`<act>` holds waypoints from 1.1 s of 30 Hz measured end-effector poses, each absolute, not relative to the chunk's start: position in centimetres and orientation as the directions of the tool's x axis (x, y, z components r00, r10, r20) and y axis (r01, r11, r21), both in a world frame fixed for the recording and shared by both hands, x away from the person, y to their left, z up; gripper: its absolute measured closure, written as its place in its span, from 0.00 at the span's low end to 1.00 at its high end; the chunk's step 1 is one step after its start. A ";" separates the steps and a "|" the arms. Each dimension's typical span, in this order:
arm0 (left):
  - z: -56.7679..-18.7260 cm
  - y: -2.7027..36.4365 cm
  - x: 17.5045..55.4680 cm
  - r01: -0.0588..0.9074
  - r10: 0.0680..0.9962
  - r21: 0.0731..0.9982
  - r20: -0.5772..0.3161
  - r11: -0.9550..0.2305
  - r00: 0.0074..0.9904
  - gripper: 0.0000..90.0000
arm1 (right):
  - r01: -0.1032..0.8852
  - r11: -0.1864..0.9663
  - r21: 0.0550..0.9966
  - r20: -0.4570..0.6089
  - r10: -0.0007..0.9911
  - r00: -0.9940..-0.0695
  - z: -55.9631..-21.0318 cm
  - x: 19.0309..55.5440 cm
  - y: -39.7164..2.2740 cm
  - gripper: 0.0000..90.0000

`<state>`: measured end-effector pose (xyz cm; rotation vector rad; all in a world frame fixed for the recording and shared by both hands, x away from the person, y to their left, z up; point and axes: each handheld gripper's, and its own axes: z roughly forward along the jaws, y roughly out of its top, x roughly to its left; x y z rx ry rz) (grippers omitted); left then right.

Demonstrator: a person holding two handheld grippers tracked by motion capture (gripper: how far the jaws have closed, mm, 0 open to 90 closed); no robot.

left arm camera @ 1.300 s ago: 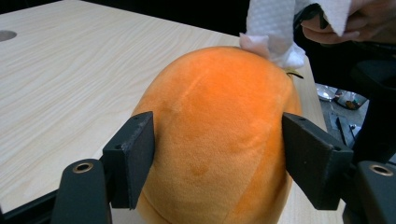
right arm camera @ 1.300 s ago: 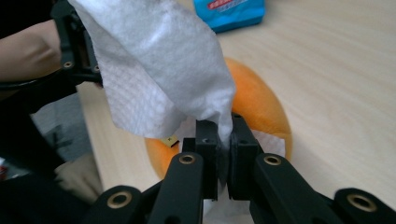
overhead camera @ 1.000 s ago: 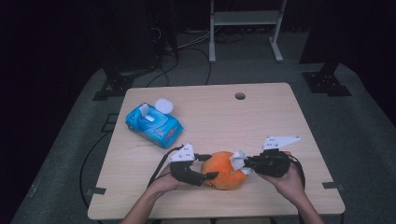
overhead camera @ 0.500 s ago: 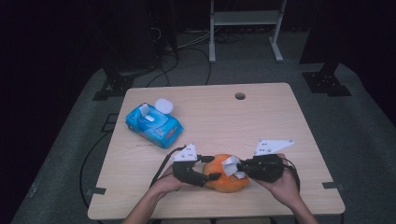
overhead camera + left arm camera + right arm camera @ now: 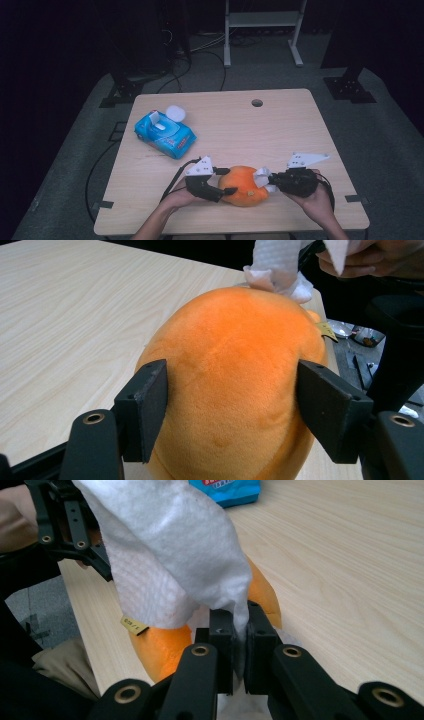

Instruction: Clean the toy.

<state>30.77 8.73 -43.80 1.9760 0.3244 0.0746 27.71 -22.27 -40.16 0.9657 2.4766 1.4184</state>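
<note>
A: High view first. Where does the orange plush toy [image 5: 244, 186] sit?

B: Near the front edge of the wooden table [image 5: 235, 125], between both hands. The left gripper [image 5: 227, 181] comes in from the left side, jaws either side of the plush. The right gripper [image 5: 267, 181] comes from the right with a white wipe [image 5: 262, 177] at its tip, touching the plush's right end.

A: Anything else on the table?

B: A blue wipes pack [image 5: 165, 132], lid flipped up, at back left, well apart from the plush. There is a round hole [image 5: 257, 103] in the tabletop near the back edge.

A: Left gripper view?

B: The plush [image 5: 235, 375] sits between the two black pads [image 5: 147, 407]. Both pads press into the fabric, so the left gripper [image 5: 232, 407] is grasping the plush. The wipe [image 5: 277, 270] lies on the far top of the plush, with the other hand [image 5: 372, 260] behind it.

A: Right gripper view?

B: The right gripper [image 5: 241, 645] has its jaws clenched tight on the wipe [image 5: 165, 560]; the cloth is pinched between the pads and bunches up above them. The plush [image 5: 165, 650] lies just behind and below, with a small yellow tag [image 5: 134, 625] sticking out. The wipe drapes against the plush. The left gripper [image 5: 75, 522] shows at top left, and the blue pack [image 5: 225, 491] at the top edge.
</note>
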 end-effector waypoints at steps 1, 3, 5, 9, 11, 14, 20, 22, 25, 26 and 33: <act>-43.8 8.6 30.8 0.193 0.260 0.904 -0.095 -0.381 0.961 0.34 | 0.464 0.354 0.812 0.195 0.585 -0.787 -40.2 27.7 -22.3 0.94; -43.7 8.5 30.8 0.193 0.260 0.902 -0.094 -0.386 0.961 0.33 | 0.430 0.355 0.830 0.179 0.560 -0.809 -39.3 27.5 -21.4 0.94; -43.7 8.5 30.8 0.198 0.260 0.902 -0.101 -0.384 0.960 0.33 | 0.394 0.379 0.838 0.151 0.532 -0.833 -38.6 27.6 -19.8 0.94; -43.9 9.0 31.0 0.208 0.262 0.901 -0.110 -0.382 0.959 0.34 | 0.375 0.407 0.833 0.122 0.527 -0.841 -38.4 27.9 -18.8 0.94; -44.1 9.2 31.2 0.214 0.267 0.901 -0.116 -0.377 0.957 0.34 | 0.408 0.391 0.825 0.153 0.541 -0.827 -39.1 28.4 -19.6 0.94; -44.2 9.3 31.3 0.219 0.270 0.903 -0.121 -0.371 0.955 0.34 | 0.435 0.365 0.823 0.182 0.557 -0.811 -39.7 28.6 -20.7 0.94; -44.0 8.9 31.3 0.213 0.263 0.904 -0.117 -0.371 0.958 0.34 | 0.438 0.346 0.830 0.189 0.564 -0.804 -39.4 28.3 -21.7 0.93; -44.0 8.8 31.3 0.214 0.264 0.903 -0.118 -0.372 0.957 0.34 | 0.412 0.349 0.842 0.181 0.537 -0.824 -38.9 28.3 -20.6 0.93; -44.1 9.0 31.4 0.229 0.280 0.903 -0.129 -0.363 0.951 0.32 | 0.391 0.393 0.832 0.138 0.536 -0.833 -38.9 28.4 -19.4 0.93; -44.0 9.1 31.4 0.237 0.290 0.903 -0.133 -0.359 0.948 0.29 | 0.395 0.396 0.829 0.137 0.541 -0.830 -39.1 28.6 -19.4 0.93; -44.0 8.6 31.1 0.240 0.277 0.897 -0.140 -0.372 0.951 0.23 | 0.436 0.362 0.824 0.162 0.586 -0.794 -39.7 28.8 -21.3 0.93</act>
